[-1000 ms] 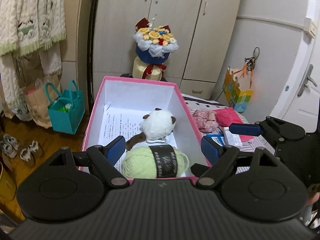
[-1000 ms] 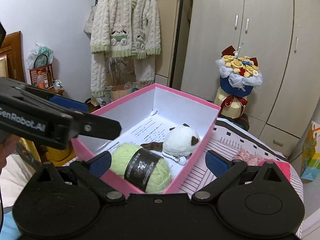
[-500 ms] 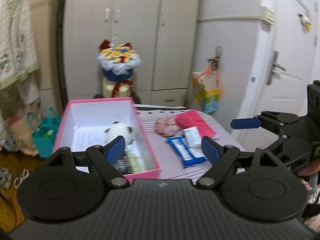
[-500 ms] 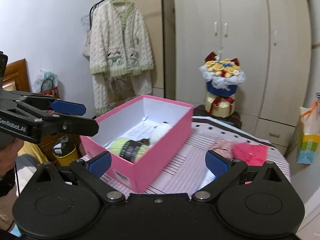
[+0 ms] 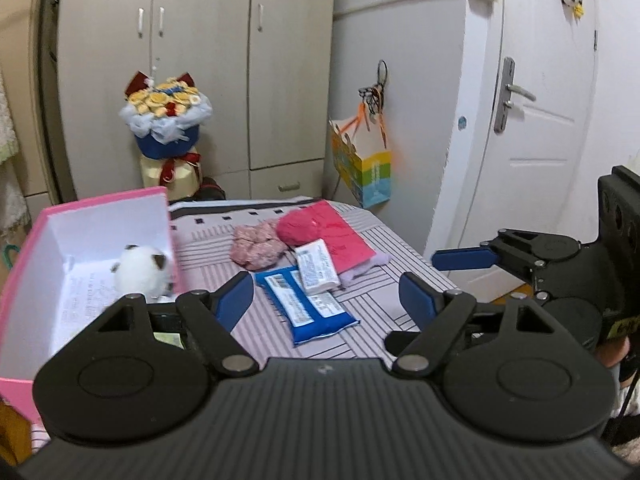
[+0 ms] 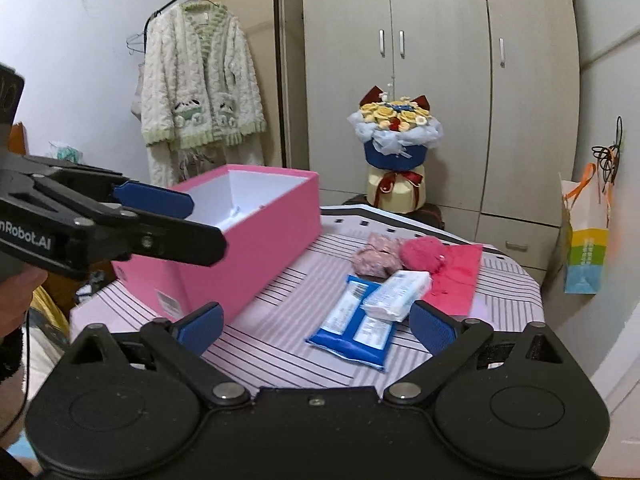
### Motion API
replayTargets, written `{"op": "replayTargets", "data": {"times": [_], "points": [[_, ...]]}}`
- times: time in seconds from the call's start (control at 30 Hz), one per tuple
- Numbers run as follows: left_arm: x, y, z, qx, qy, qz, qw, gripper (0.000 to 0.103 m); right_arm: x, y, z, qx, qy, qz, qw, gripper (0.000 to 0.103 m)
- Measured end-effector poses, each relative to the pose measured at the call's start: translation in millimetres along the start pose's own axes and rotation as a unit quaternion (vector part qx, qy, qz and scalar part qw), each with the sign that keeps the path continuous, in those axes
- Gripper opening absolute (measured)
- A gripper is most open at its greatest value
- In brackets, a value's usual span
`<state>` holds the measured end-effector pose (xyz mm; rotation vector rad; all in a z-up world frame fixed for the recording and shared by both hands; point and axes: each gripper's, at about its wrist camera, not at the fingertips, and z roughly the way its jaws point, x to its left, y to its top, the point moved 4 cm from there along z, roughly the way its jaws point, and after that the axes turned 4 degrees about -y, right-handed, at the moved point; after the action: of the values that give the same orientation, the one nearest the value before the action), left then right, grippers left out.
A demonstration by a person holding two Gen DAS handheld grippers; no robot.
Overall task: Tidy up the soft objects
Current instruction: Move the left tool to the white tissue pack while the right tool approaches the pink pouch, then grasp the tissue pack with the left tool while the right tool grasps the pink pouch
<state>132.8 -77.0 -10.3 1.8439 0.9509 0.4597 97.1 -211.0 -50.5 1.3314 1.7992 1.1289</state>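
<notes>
A pink box [image 5: 100,208] [image 6: 260,236] stands at the left of the striped table [image 5: 208,240]; inside it are a white plush toy [image 5: 140,272] and a green yarn skein, mostly hidden behind my finger. Right of the box lie a mottled pink soft bundle [image 5: 258,246] [image 6: 376,258], a red woolly ball [image 5: 298,228] [image 6: 422,254] on a red cloth [image 6: 460,276], a white tissue pack [image 5: 318,266] [image 6: 396,294] and a blue packet [image 5: 304,308] [image 6: 352,328]. My left gripper [image 5: 326,300] hovers short of the blue packet, jaws closing slightly, nothing between them. My right gripper [image 6: 316,326] is open and holds nothing.
A flower bouquet [image 6: 396,128] stands behind the table against the wardrobe [image 6: 440,60]. A colourful paper bag [image 5: 364,172] hangs on the wall near the white door [image 5: 532,120]. A knitted cardigan [image 6: 200,80] hangs at the left.
Both views have swung right, away from the box's inside towards the items on the table. The box now sits at the left; the packets and soft pieces are nearer the middle.
</notes>
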Motion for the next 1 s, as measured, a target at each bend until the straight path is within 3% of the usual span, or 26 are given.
{"op": "replayTargets", "data": {"times": [0.33,0.4,0.5,0.6,0.77,0.87,1.0], "points": [[4,-6,77,0.039,-0.003,-0.034,0.9987,0.077,-28,-15,52,0.015,-0.033,-0.023,0.999,0.091],[7,-2,91,0.039,0.000,-0.039,0.9985,0.076,-30,-15,62,0.018,-0.044,-0.040,0.998,0.090],[11,4,110,0.047,-0.010,-0.048,0.9977,0.071,-34,-12,73,0.033,-0.043,-0.085,0.995,0.080],[20,8,126,0.046,-0.001,-0.061,0.9971,0.066,-58,3,70,0.027,-0.065,-0.119,0.990,0.078],[34,4,154,0.051,0.002,-0.100,0.9937,0.059,-111,31,82,0.052,-0.008,-0.040,0.998,0.077],[43,1,169,0.058,0.013,-0.135,0.9891,0.056,-134,40,105,0.074,0.006,-0.001,0.997,0.077],[40,-2,185,0.060,0.021,-0.128,0.9897,0.056,-147,44,137,0.086,0.043,0.033,0.995,0.077]]}}
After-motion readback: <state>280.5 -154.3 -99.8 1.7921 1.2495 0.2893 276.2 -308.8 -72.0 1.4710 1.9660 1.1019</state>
